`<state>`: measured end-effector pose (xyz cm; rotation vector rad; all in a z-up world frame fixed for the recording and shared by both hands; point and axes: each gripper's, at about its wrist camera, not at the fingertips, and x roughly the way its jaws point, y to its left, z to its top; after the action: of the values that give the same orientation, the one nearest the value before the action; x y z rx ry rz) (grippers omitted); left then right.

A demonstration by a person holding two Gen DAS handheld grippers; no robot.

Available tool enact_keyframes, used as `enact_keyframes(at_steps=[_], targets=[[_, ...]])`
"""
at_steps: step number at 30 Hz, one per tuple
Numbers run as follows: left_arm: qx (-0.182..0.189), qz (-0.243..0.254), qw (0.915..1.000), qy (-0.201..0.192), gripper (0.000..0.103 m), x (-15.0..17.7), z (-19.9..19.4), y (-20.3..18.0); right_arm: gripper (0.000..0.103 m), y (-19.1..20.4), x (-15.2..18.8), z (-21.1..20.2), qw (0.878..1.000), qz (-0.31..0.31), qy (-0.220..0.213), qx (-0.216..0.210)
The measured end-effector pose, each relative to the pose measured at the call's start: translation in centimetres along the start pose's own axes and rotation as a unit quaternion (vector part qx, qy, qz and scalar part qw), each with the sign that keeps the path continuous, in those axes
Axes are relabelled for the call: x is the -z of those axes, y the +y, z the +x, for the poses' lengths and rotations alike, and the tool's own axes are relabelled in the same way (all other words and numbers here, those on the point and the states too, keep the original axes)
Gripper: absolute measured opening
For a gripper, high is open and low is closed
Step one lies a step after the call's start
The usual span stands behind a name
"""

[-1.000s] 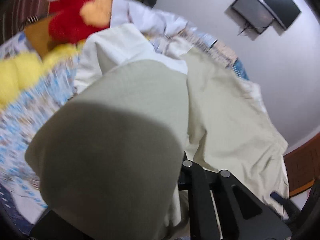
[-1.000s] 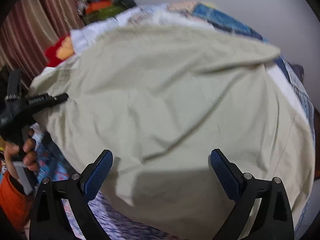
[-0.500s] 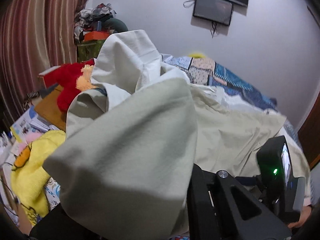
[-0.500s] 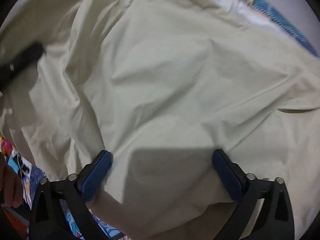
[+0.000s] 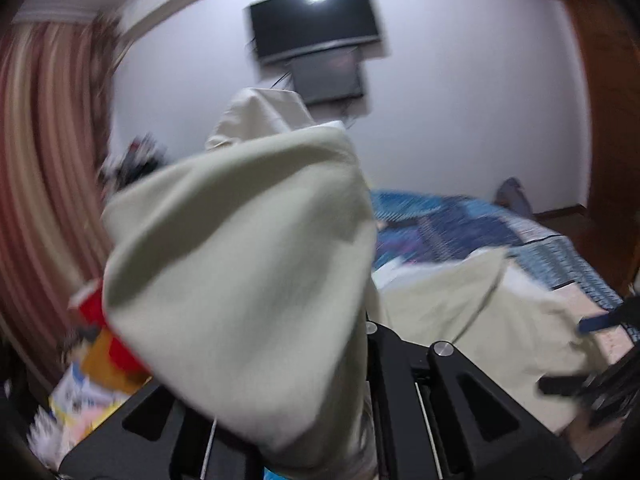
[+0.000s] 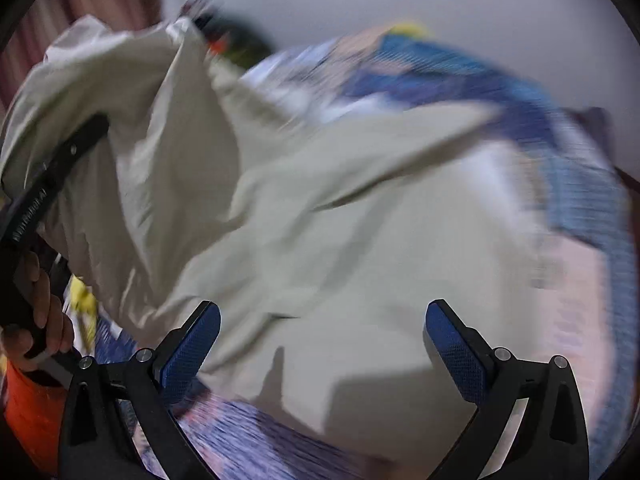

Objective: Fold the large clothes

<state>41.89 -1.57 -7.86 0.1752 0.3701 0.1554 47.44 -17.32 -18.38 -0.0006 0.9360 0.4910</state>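
A large beige garment [image 6: 320,220] lies spread over the patchwork bed quilt [image 6: 500,92]. My left gripper [image 5: 360,360] is shut on one end of the garment [image 5: 240,280] and holds it lifted, so the cloth drapes over its fingers and hides them. It also shows in the right wrist view [image 6: 52,184], raised at the left with a hand on its handle. My right gripper [image 6: 322,344] is open and empty, its blue pads [image 6: 452,344] just above the garment's near edge. It also shows in the left wrist view [image 5: 596,324] at the right edge.
A wall-mounted TV [image 5: 316,20] hangs on the white wall ahead. Striped curtains [image 5: 40,160] are at the left, with red and yellow items [image 5: 96,344] piled below. A wooden door [image 5: 612,120] is at the right.
My left gripper has lifted the garment end higher and tilted up toward the wall. My right gripper has pulled back a little, still open, so more of the quilt shows.
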Motion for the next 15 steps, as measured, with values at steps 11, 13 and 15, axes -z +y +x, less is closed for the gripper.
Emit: enact_keyframes(at_steps=[11,13,15], targets=[[0.176,0.149,0.9666,0.111,0.008,2.6,1.3,-17.1,0.102,-11.7,2.3,-13.5,0.987,0.089,-0.098,0.085],[0.204,0.150,0.9515,0.175,0.012,4.6,2.6,-17.9,0.102,-11.8,2.6,-14.6,0.986,0.091,-0.108,0.087],[0.225,0.137,0.9386,0.223,0.016,6.1,3.3,-17.5,0.102,-12.2,2.7,-15.3,0.986,0.090,-0.112,0.085]])
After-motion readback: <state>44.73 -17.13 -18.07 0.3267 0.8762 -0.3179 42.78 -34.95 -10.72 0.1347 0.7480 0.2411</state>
